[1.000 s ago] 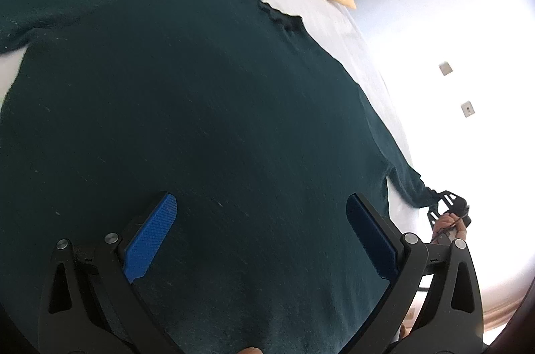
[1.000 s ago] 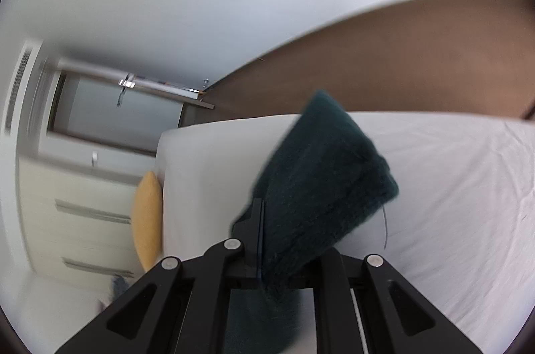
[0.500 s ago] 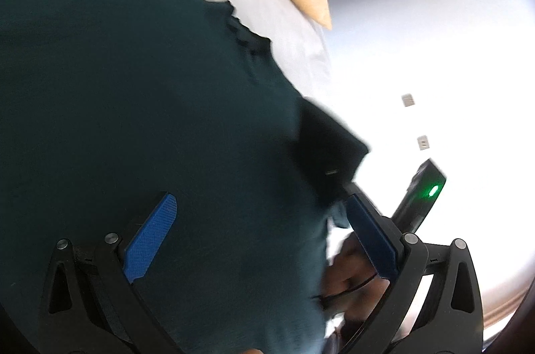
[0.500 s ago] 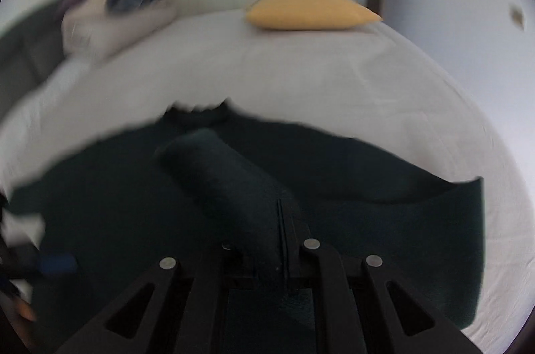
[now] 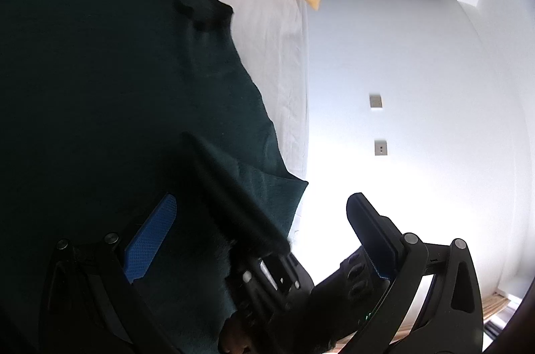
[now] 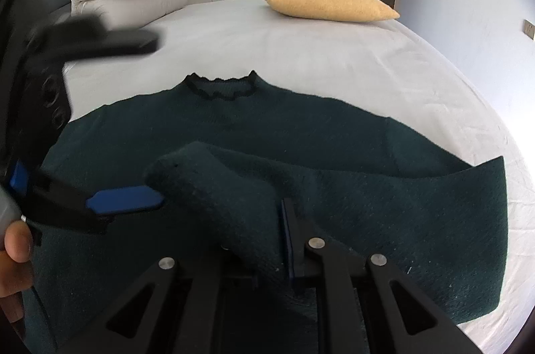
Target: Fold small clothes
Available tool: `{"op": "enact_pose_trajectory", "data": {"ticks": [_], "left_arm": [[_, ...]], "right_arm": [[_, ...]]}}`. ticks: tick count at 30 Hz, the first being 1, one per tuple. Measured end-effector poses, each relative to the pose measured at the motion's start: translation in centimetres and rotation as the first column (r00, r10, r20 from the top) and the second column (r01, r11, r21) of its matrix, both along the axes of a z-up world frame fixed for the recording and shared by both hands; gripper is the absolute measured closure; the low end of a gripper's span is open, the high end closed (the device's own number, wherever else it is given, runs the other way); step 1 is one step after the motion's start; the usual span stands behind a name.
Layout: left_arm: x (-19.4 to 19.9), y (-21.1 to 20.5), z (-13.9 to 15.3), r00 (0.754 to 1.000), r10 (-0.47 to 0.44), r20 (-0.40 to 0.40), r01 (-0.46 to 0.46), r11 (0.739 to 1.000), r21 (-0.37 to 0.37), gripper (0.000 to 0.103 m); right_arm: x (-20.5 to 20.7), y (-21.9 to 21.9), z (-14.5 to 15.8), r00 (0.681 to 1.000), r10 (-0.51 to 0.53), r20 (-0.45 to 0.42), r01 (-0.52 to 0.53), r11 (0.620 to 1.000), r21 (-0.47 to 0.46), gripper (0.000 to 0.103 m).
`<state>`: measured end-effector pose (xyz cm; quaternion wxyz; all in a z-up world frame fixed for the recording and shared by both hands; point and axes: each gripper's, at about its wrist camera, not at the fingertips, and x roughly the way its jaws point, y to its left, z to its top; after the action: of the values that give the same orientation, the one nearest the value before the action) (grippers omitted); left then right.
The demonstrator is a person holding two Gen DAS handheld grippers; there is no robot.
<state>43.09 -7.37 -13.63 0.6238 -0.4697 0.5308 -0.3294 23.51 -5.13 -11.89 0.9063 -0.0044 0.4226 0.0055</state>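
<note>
Right wrist: right tongs (image 6: 267,220) clamping sweater sleeve (image 6: 214,183).

Dark green sweater (image 6: 334,126) is spread flat on the white bed (image 6: 301,53), and the right gripper (image 6: 267,220) has its sleeve (image 6: 227,186) pinched, folded over the body. Left gripper (image 6: 133,119) sits wide open on the left, yellow pillow (image 6: 331,1) up top.
</note>
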Motion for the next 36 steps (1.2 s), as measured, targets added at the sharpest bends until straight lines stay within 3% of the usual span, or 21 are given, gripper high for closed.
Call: {"op": "enact_pose_trajectory", "data": {"ticks": [1, 3, 6, 7, 8, 11, 12, 13, 15, 18, 20, 21, 23, 25, 26, 33, 36], "left_arm": [[-0.3, -0.4, -0.4, 1.000, -0.009, -0.012, 0.009, 1.000, 0.010, 0.001], [0.6, -1.3, -1.0, 0.999, -0.031, -0.031, 0.032, 0.999, 0.017, 0.015], [1.1, -2.5, -1.7, 0.997, -0.060, -0.052, 0.061, 0.998, 0.034, 0.048], [1.0, -2.7, -2.0, 0.996, -0.066, -0.057, 0.068, 0.997, 0.038, 0.067], [0.1, -2.3, -2.1, 0.996, -0.068, -0.059, 0.071, 0.996, 0.053, 0.078], [0.3, -2.2, -2.2, 0.997, -0.067, -0.041, 0.070, 0.995, 0.068, 0.093], [0.5, -2.0, -2.1, 0.998, -0.061, -0.031, 0.063, 0.995, 0.073, 0.094], [0.5, -1.7, -1.9, 0.998, -0.058, -0.016, 0.059, 0.995, 0.078, 0.095], [0.6, -0.9, -0.8, 0.999, -0.049, 0.021, 0.047, 0.994, 0.099, 0.096], [0.3, 1.3, 0.9, 0.996, -0.027, 0.090, 0.013, 0.988, 0.151, 0.096], [0.3, 3.5, 1.9, 0.993, 0.011, 0.114, -0.030, 0.985, 0.170, 0.097], [0.4, 4.5, 2.2, 0.992, 0.032, 0.125, -0.053, 0.984, 0.170, 0.097], [0.1, 6.4, 2.8, 0.988, 0.061, 0.141, -0.086, 0.981, 0.174, 0.097], [-0.3, 8.0, 3.1, 0.984, 0.076, 0.159, -0.106, 0.976, 0.188, 0.097], [-0.2, 8.5, 3.1, 0.983, 0.080, 0.165, -0.113, 0.973, 0.203, 0.097], [-0.6, 10.5, 2.7, 0.980, 0.091, 0.175, -0.134, 0.959, 0.251, 0.097], [-1.1, 12.6, 2.0, 0.980, 0.104, 0.170, -0.146, 0.956, 0.255, 0.097]], "right_arm": [[0.1, 0.0, -0.1, 1.000, 0.002, -0.001, -0.002, 1.000, -0.003, 0.088], [0.1, 0.2, 0.0, 1.000, 0.010, 0.002, -0.010, 1.000, -0.004, 0.088], [0.1, 0.0, 0.1, 1.000, 0.012, 0.007, -0.012, 1.000, 0.013, 0.088], [0.1, -0.1, 0.2, 1.000, 0.014, 0.009, -0.014, 1.000, 0.015, 0.088], [0.2, -0.1, 0.1, 1.000, 0.014, 0.007, -0.014, 1.000, 0.016, 0.088], [0.0, -0.3, 0.2, 1.000, 0.004, -0.001, -0.004, 1.000, 0.030, 0.085], [-0.2, -0.7, 0.3, 1.000, -0.003, -0.006, 0.004, 0.998, 0.055, 0.072], [-0.7, -1.3, 0.7, 1.000, -0.018, -0.007, 0.019, 0.996, 0.092, 0.053], [-2.1, -2.8, 1.5, 0.998, -0.061, 0.013, 0.058, 0.982, 0.177, 0.036], [-5.8, -7.3, 2.5, 0.983, -0.167, 0.071, 0.124, 0.906, 0.405, 0.026], [-8.1, -11.2, 1.8, 0.962, -0.271, 0.033, 0.203, 0.791, 0.577, 0.019], [-9.1, -13.0, 0.9, 0.950, -0.312, -0.006, 0.237, 0.708, 0.665, 0.019], [-10.6, -15.4, -0.9, 0.927, -0.364, -0.088, 0.293, 0.559, 0.776, 0.019], [-11.2, -16.6, -2.4, 0.918, -0.377, -0.120, 0.294, 0.447, 0.845, 0.020], [-11.2, -16.9, -2.9, 0.912, -0.389, -0.129, 0.296, 0.408, 0.863, 0.020], [-7.7, -18.2, -3.8, 0.884, -0.438, -0.163, 0.289, 0.238, 0.927, 0.019], [-7.2, -19.4, -3.7, 0.863, -0.472, -0.179, 0.302, 0.198, 0.932, 0.019]]}}
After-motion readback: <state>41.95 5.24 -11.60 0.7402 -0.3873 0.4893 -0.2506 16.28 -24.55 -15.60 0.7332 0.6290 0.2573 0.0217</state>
